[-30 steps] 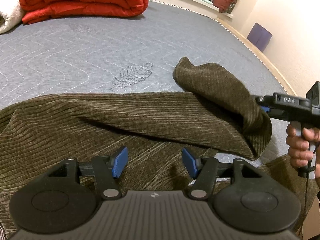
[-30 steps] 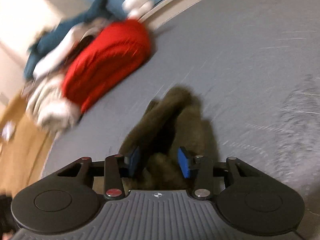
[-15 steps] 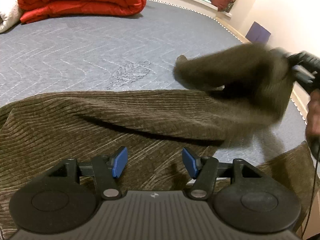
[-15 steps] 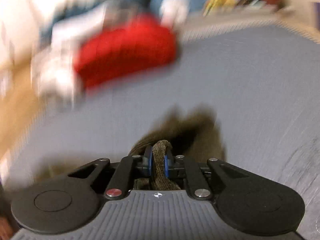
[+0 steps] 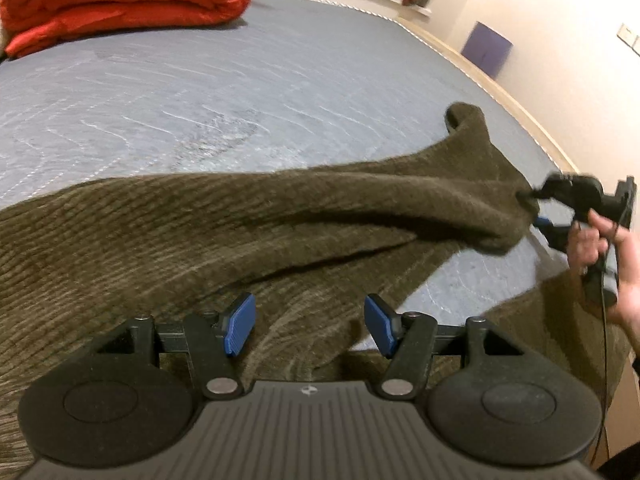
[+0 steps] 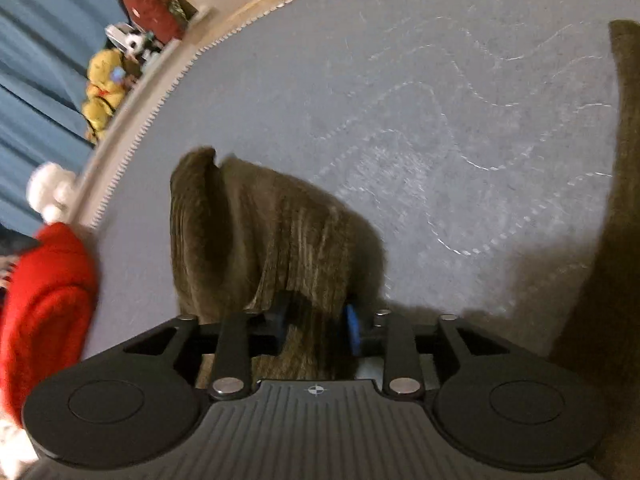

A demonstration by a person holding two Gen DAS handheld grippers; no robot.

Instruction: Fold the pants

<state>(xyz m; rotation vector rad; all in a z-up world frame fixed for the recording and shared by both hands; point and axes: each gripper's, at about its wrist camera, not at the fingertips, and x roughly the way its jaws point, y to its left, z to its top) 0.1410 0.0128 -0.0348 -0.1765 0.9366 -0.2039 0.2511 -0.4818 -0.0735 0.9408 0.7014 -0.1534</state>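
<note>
Your right claw [image 6: 316, 326] has the cuff end of one pant leg bunched between its blue pads, and its jaws have just been opening, so the cloth sits between them more loosely than a firm pinch; I cannot tell whether the pads press it at this instant. In the left wrist view that same claw [image 5: 536, 210] sits at the right edge of the frame, your right hand [image 5: 600, 256] wrapped round its handle, and the pants [image 5: 240, 216] stretch from it across the lower half of the picture, a dark olive ribbed fabric lying on the grey quilted bed [image 5: 200, 92]. The leg you hold is lifted off the bed and pulled taut toward the right, which looks meant to draw it straight before laying it over the other leg. Your left claw [image 5: 306, 324] hangs just above the broad upper part of the pants at the bottom centre of the frame, its jaws wide apart with nothing between them; it seems placed to pin or catch the fabric there once the leg comes across. A folded red blanket [image 5: 116, 0] lies at the upper left of the bed, well apart from the pants, so it should not get in the way.
</note>
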